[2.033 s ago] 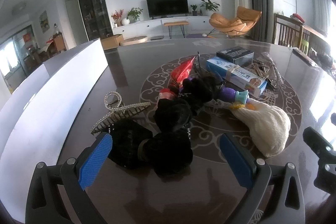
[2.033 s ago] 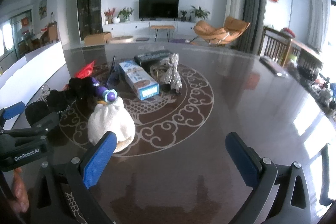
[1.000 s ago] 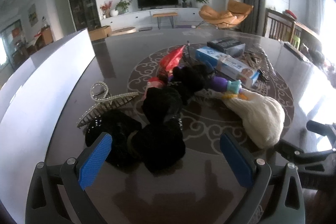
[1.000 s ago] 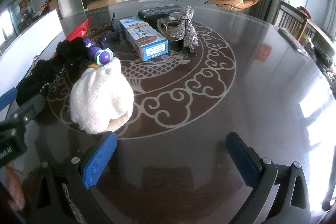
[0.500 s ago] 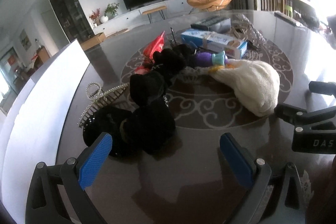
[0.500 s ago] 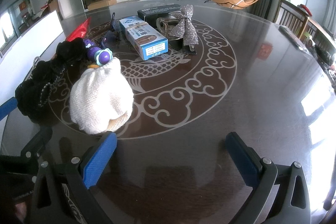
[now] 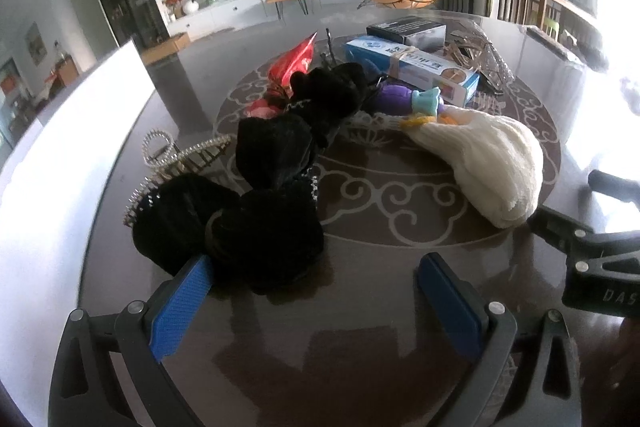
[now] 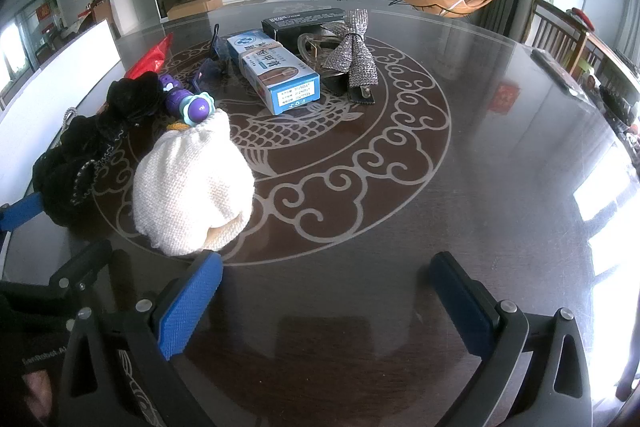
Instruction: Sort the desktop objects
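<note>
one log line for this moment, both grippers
left gripper: open, at black fabric pile | right gripper: open, near cream knit pouch | nothing held

Bright daylight comes from the right and makes white glare on the shiny worktop (image 8: pixel 520 167). Picture edges bend and go dark.

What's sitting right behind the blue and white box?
Behind the blue and white box lies a black box, with a clear hair claw and a rhinestone bow clip beside it. The black box's far side and what's under the bow stay hidden.
</note>
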